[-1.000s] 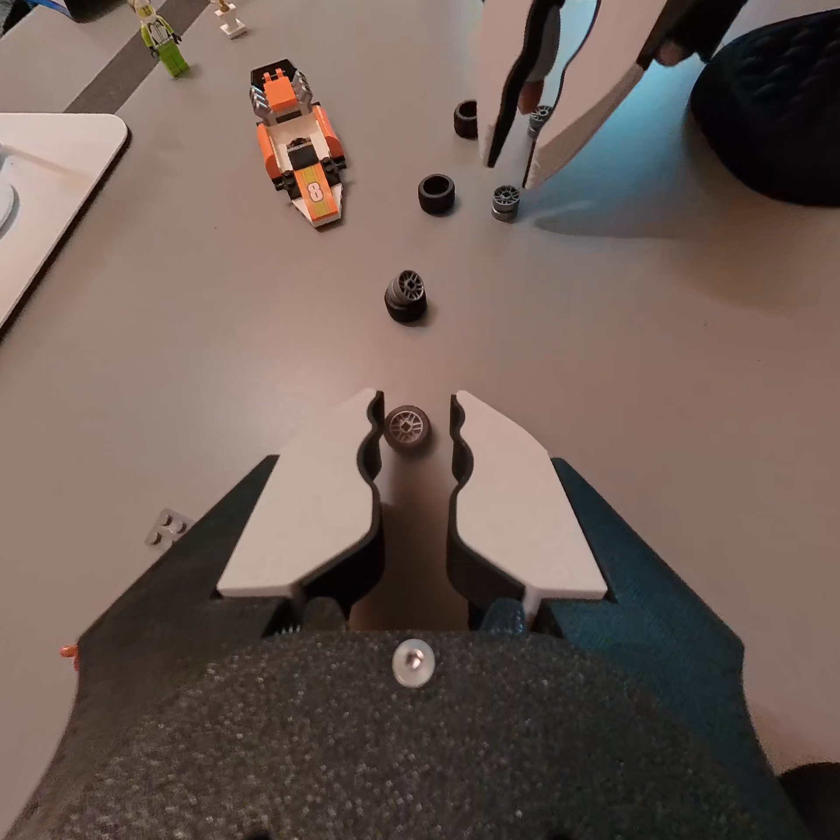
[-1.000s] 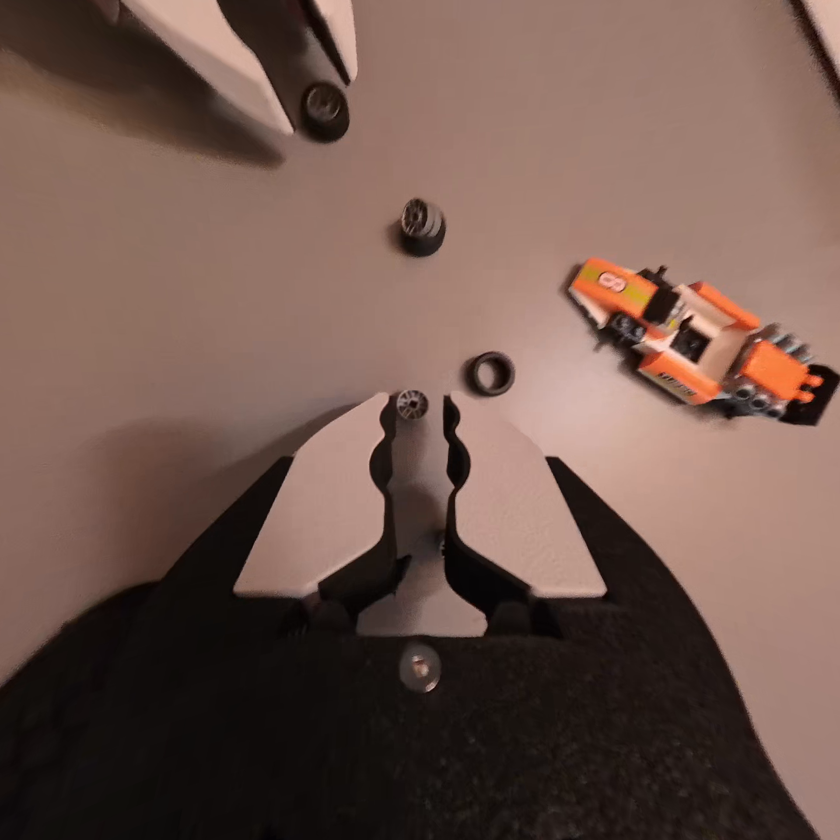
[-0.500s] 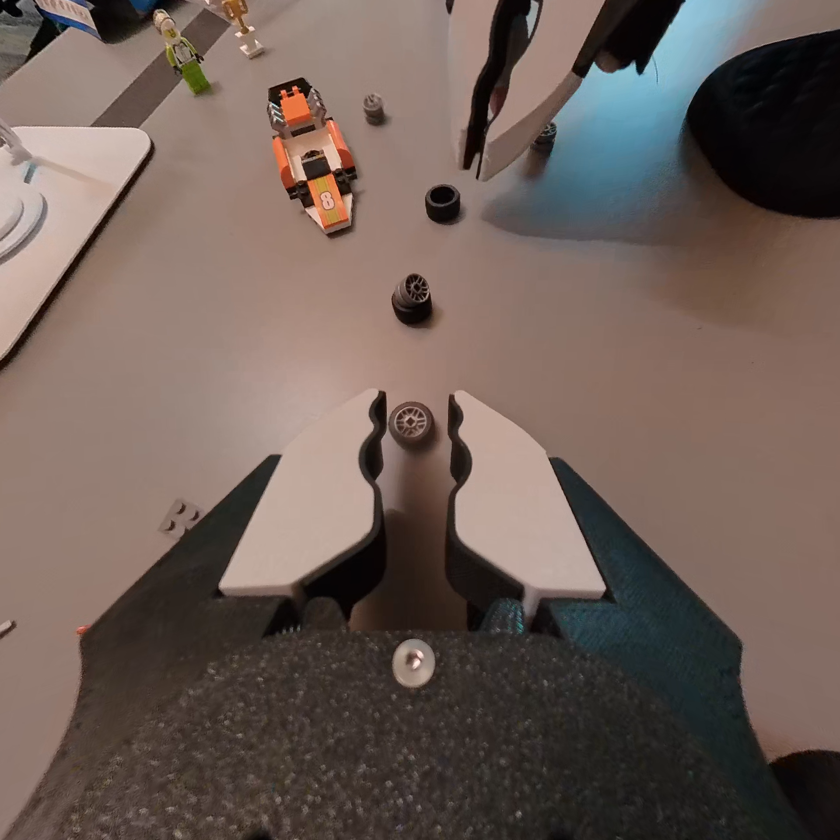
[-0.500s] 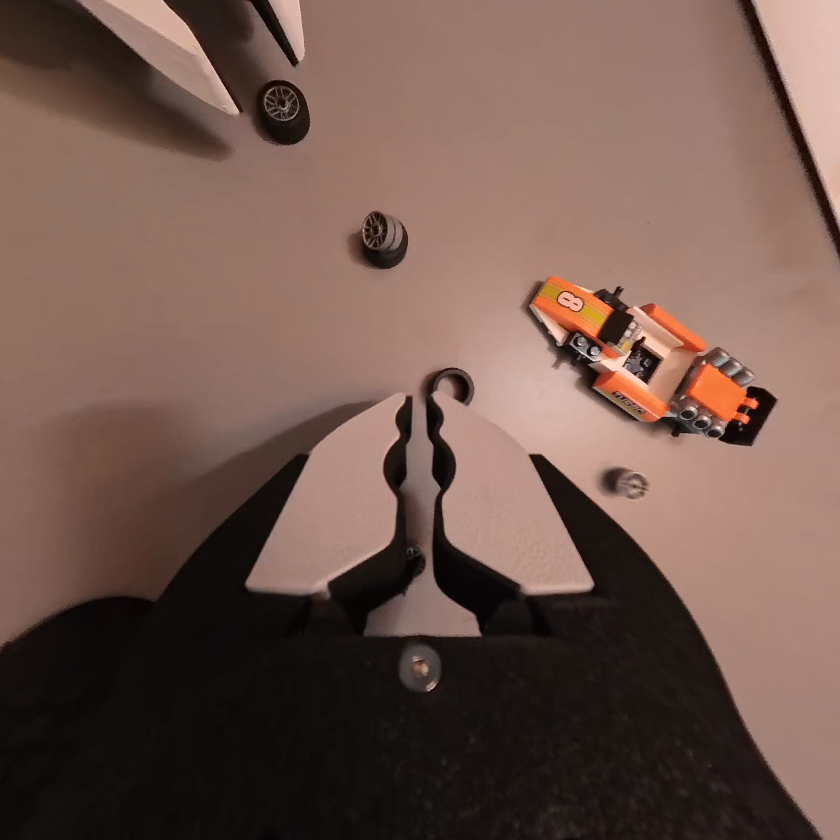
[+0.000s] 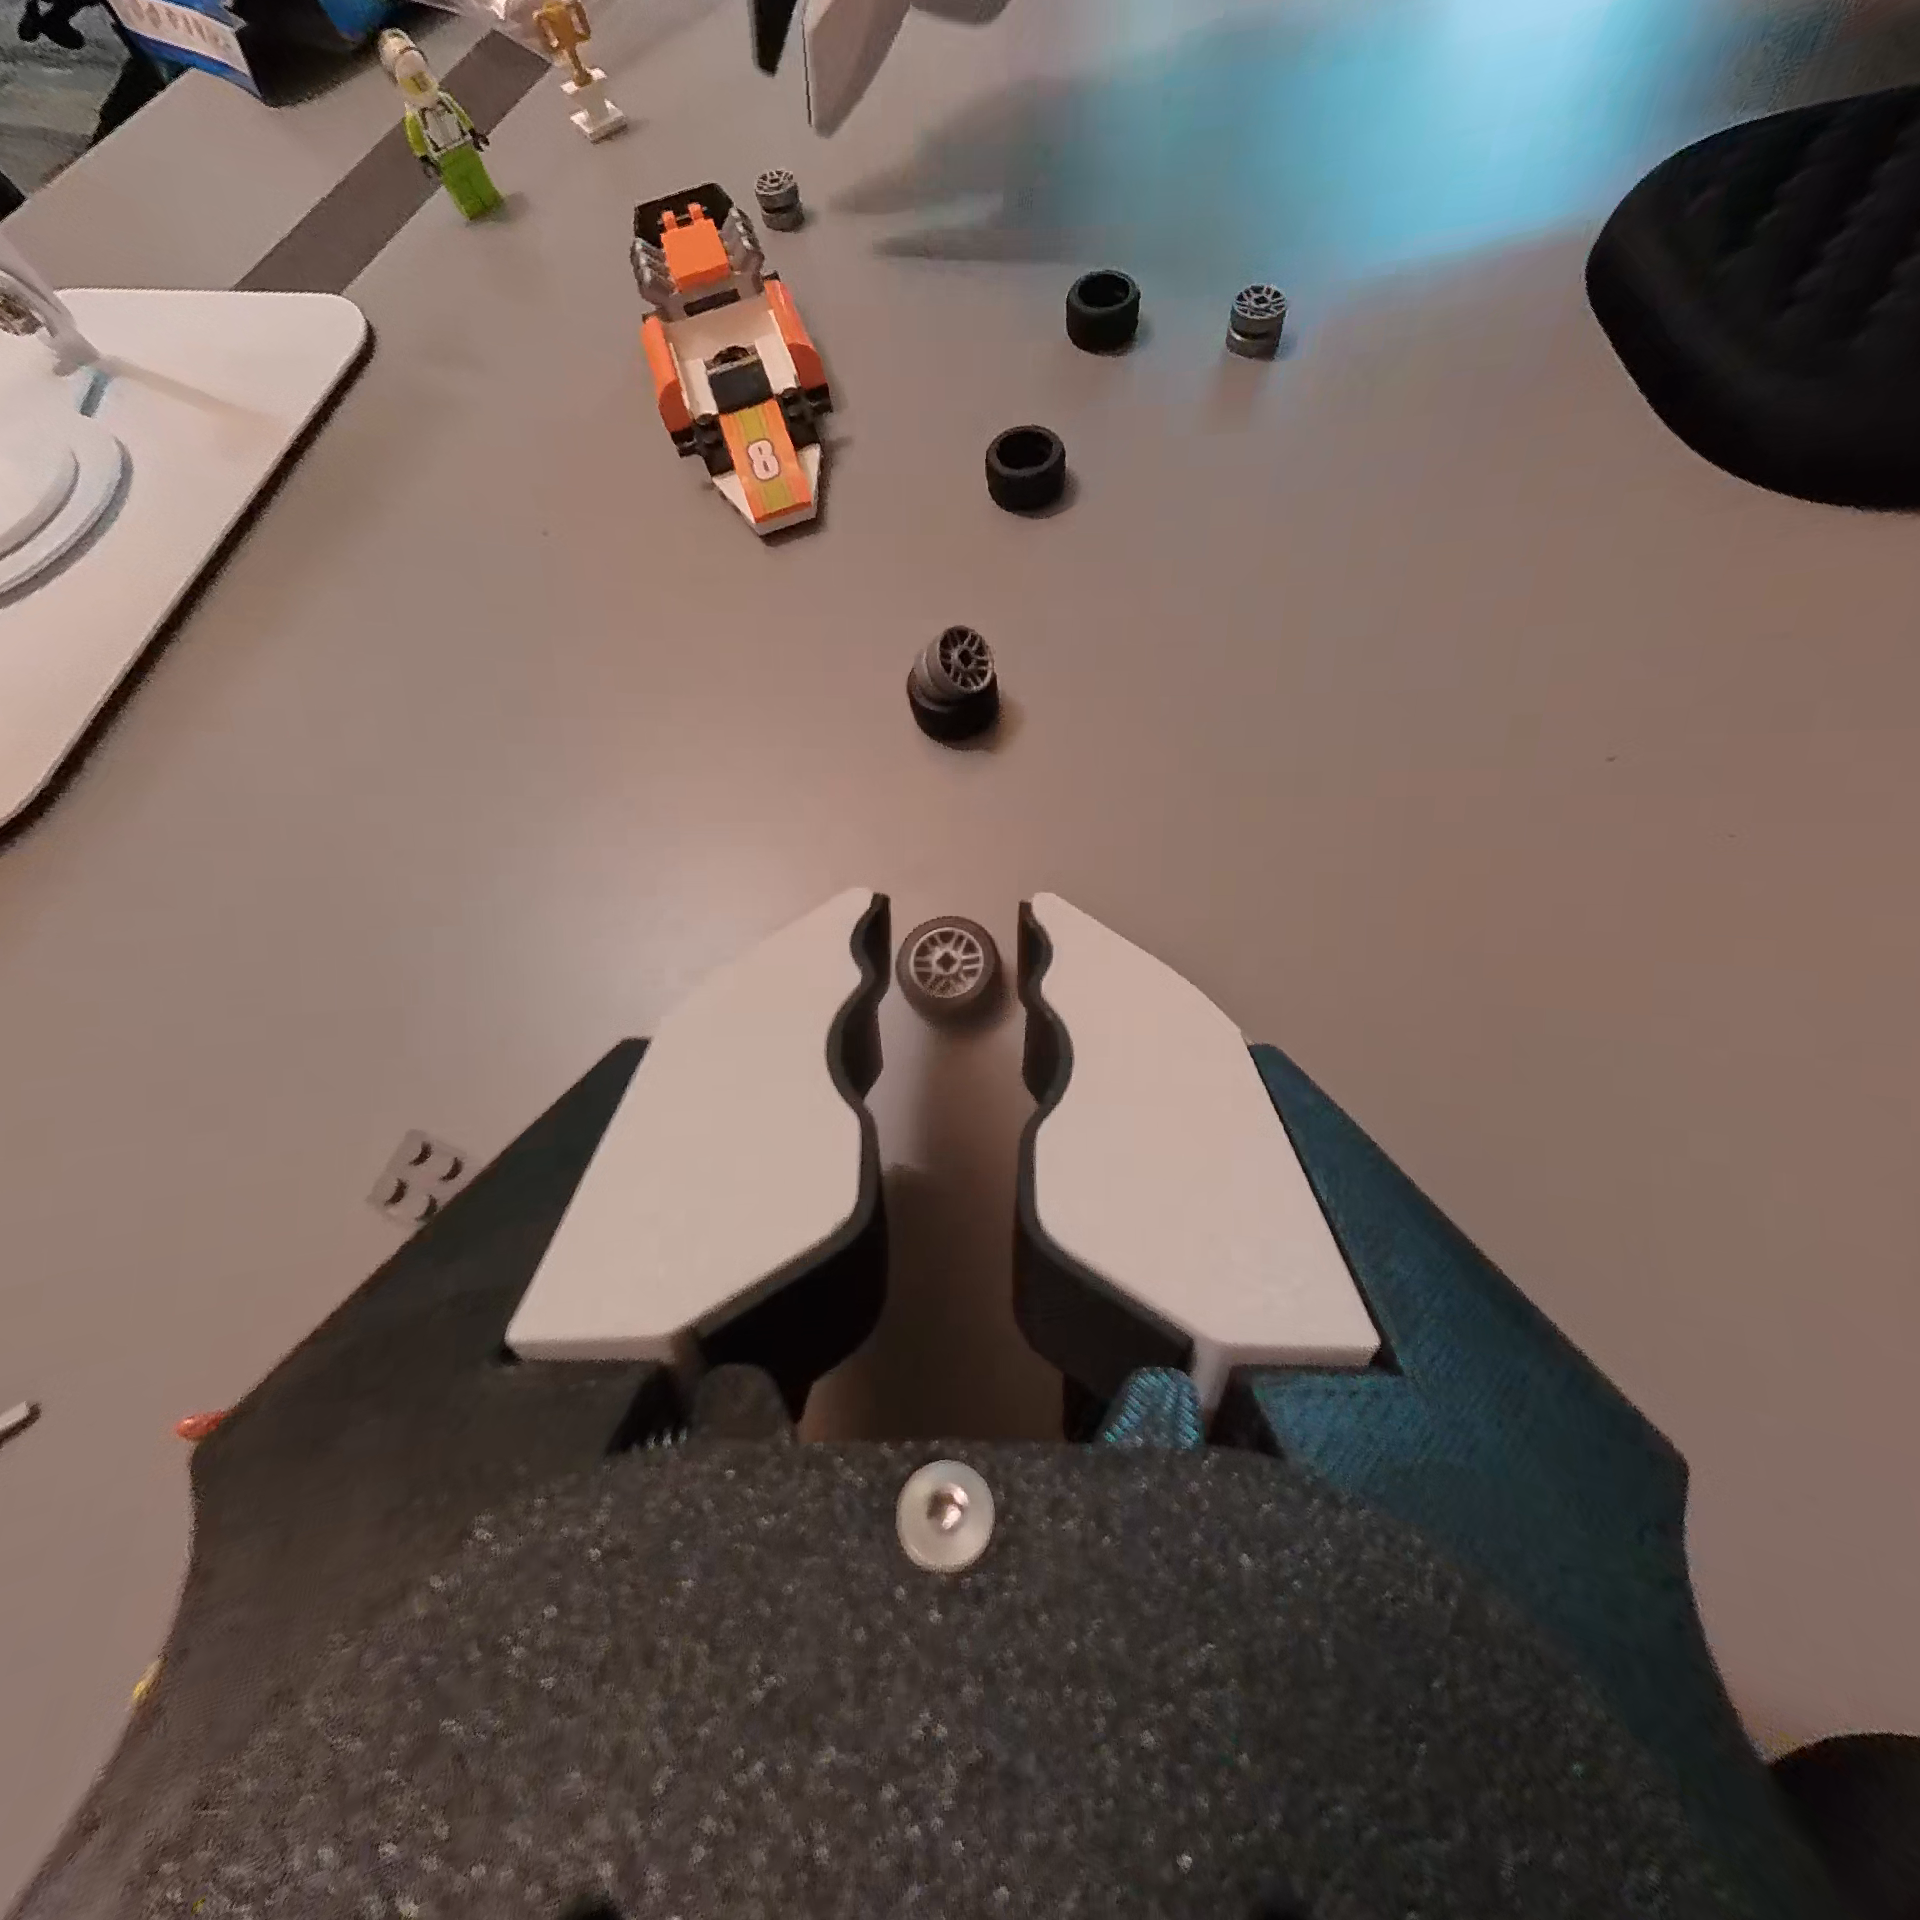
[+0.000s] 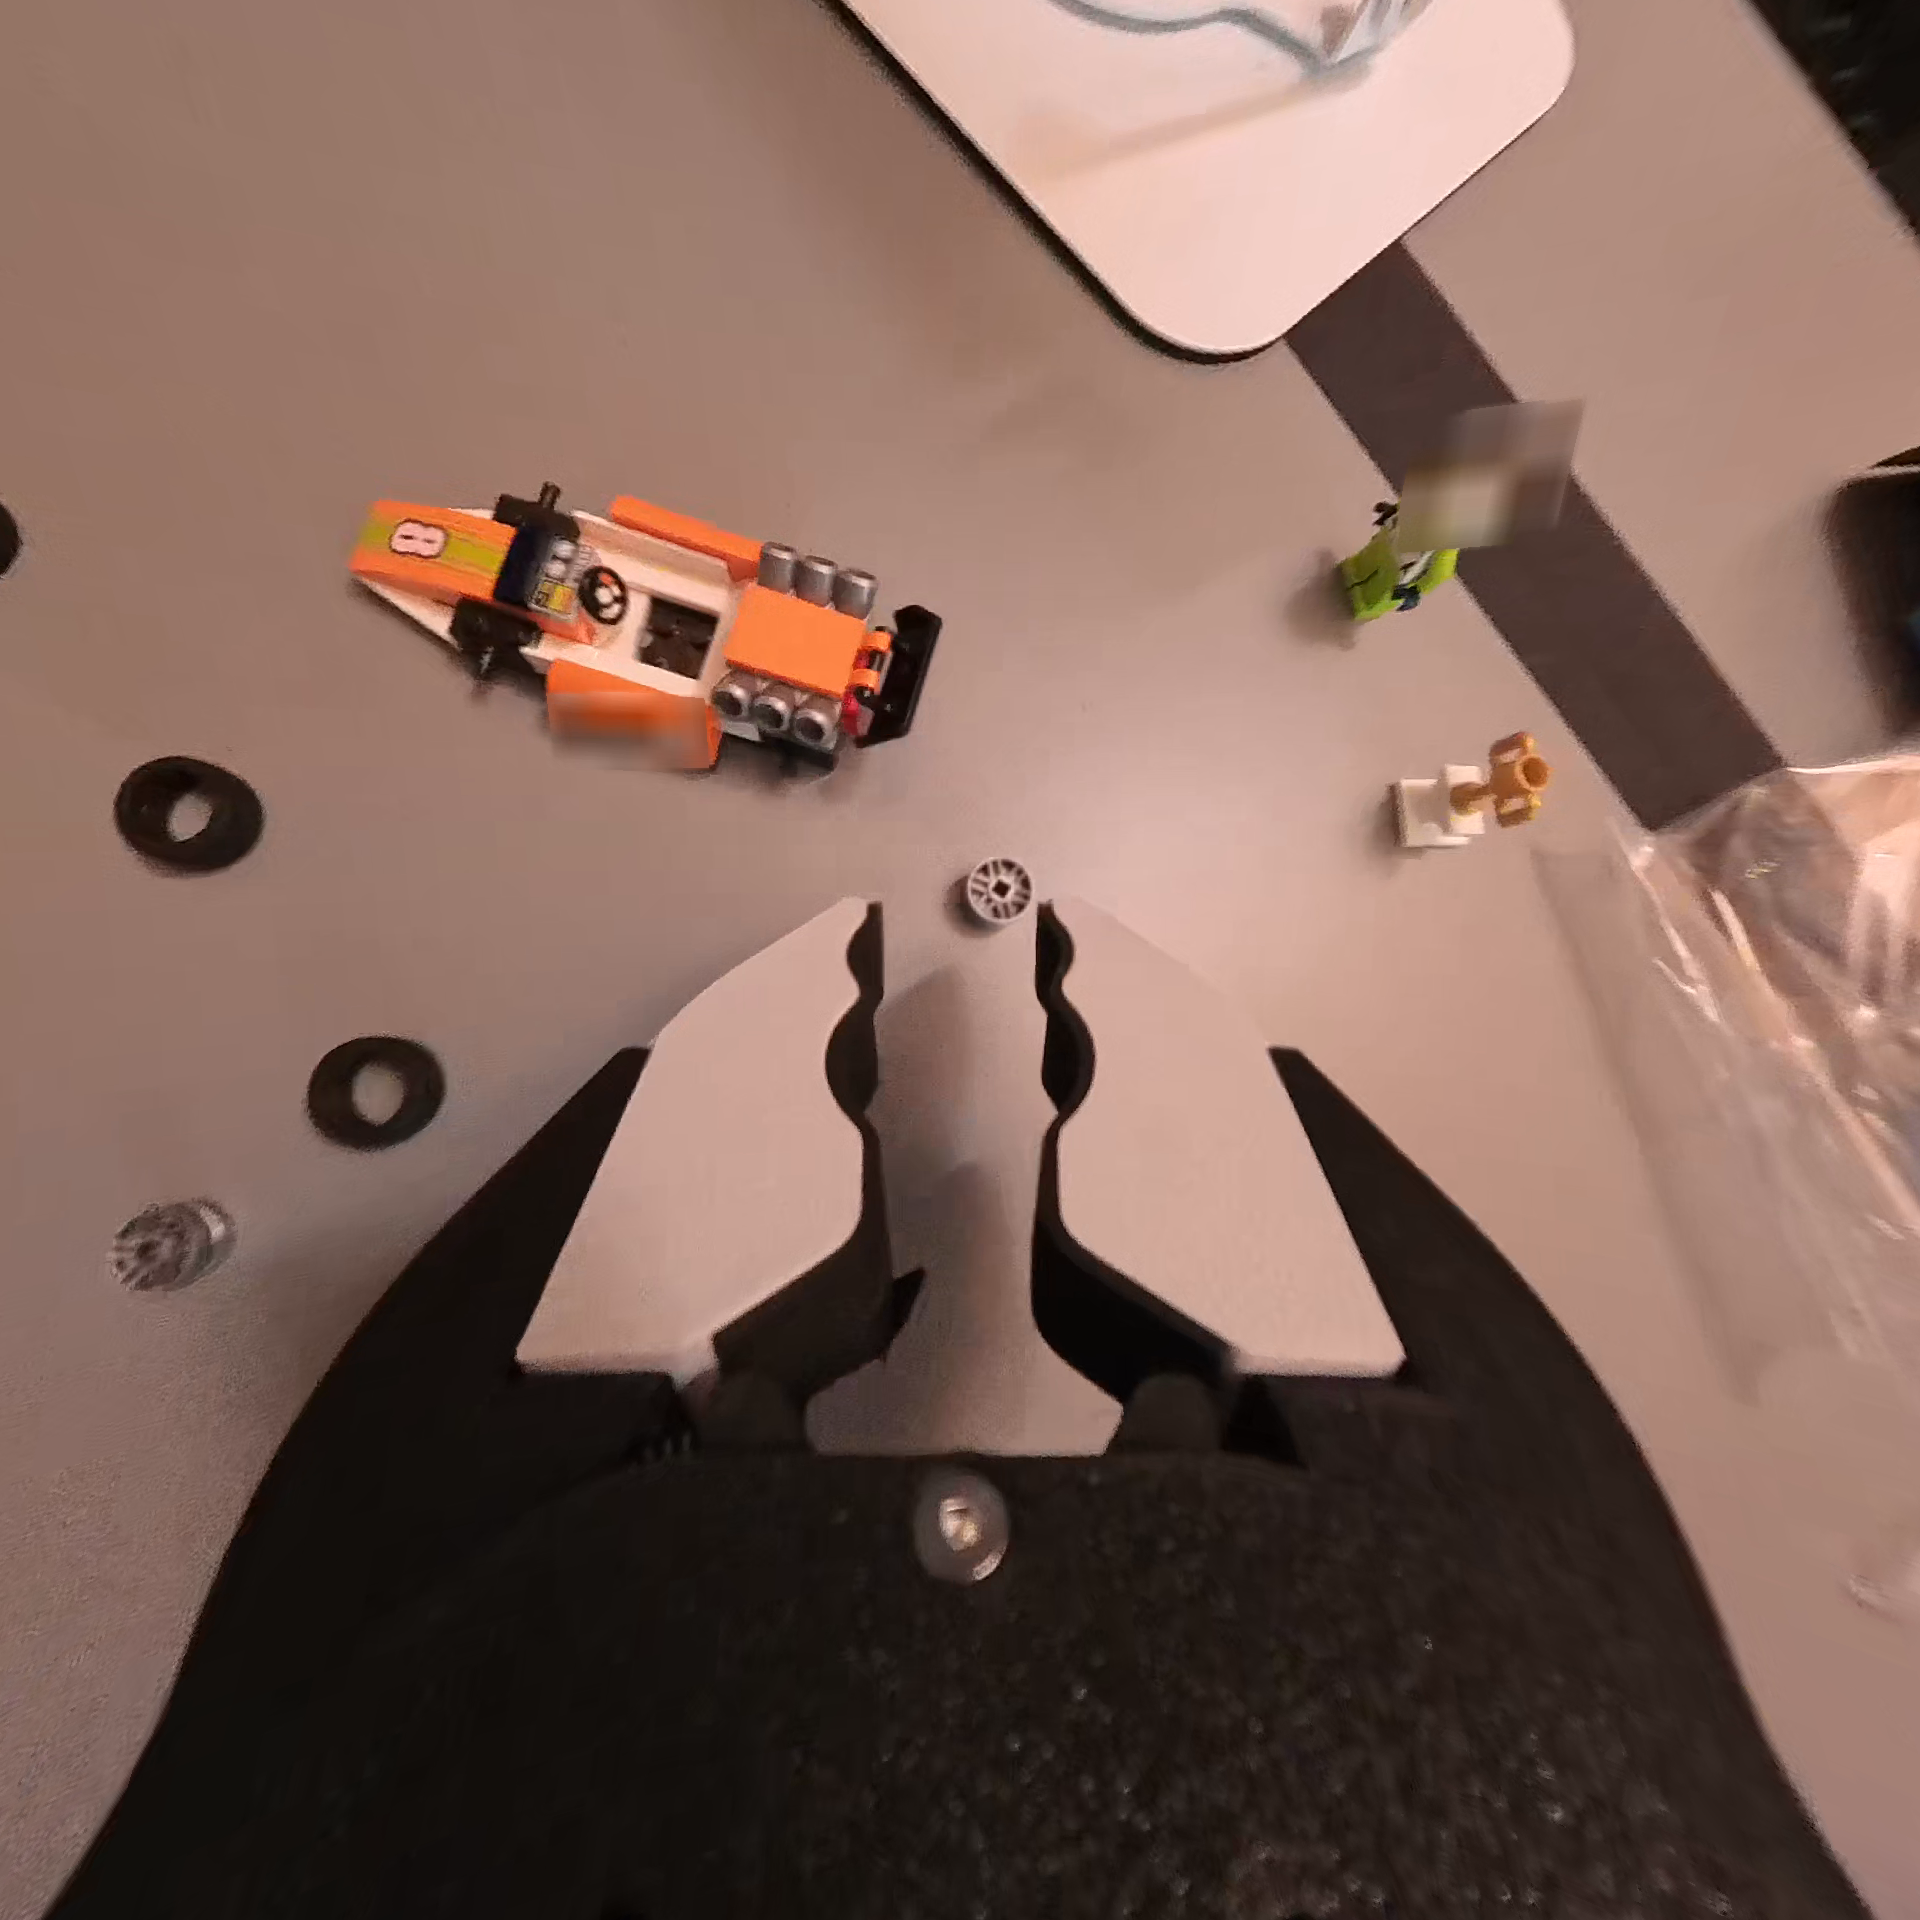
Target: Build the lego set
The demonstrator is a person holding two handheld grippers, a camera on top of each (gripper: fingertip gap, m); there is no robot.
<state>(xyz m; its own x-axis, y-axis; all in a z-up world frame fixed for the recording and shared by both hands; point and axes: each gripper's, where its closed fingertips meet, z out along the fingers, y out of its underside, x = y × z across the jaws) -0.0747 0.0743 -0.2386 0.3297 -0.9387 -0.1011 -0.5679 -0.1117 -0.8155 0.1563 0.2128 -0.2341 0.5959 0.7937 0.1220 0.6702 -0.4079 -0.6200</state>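
Note:
The orange and white car body point(image 5: 738, 364) lies without wheels on the grey table; it also shows in the right wrist view point(image 6: 644, 623). My left gripper point(image 5: 951, 914) is open, low over the table, with a tyred wheel point(image 5: 945, 971) lying loose between its tips. A second wheel point(image 5: 954, 686) lies ahead of it. My right gripper point(image 6: 956, 909) is open and empty, with a bare grey hub point(image 6: 1000, 890) just ahead of its right tip. Two black tyres point(image 6: 189, 814) point(image 6: 376, 1091) and another grey hub point(image 6: 166, 1244) lie to its left.
A white board point(image 5: 156, 468) lies at the left and a black pad point(image 5: 1766, 312) at the right. A green minifigure point(image 6: 1397, 571), a gold trophy piece point(image 6: 1475, 805) and a clear plastic bag point(image 6: 1766, 1039) sit beyond the car. A small grey plate point(image 5: 421, 1174) lies by my left gripper. The tips of one gripper are about 25 centimeters away from the tips of the other. The small grey plate point(image 5: 421, 1174) lies around 10 centimeters away from my left fingertips.
My right gripper has swung away from the tyres to the far side of the car and opened from nearly shut. My left gripper has stayed around its wheel.

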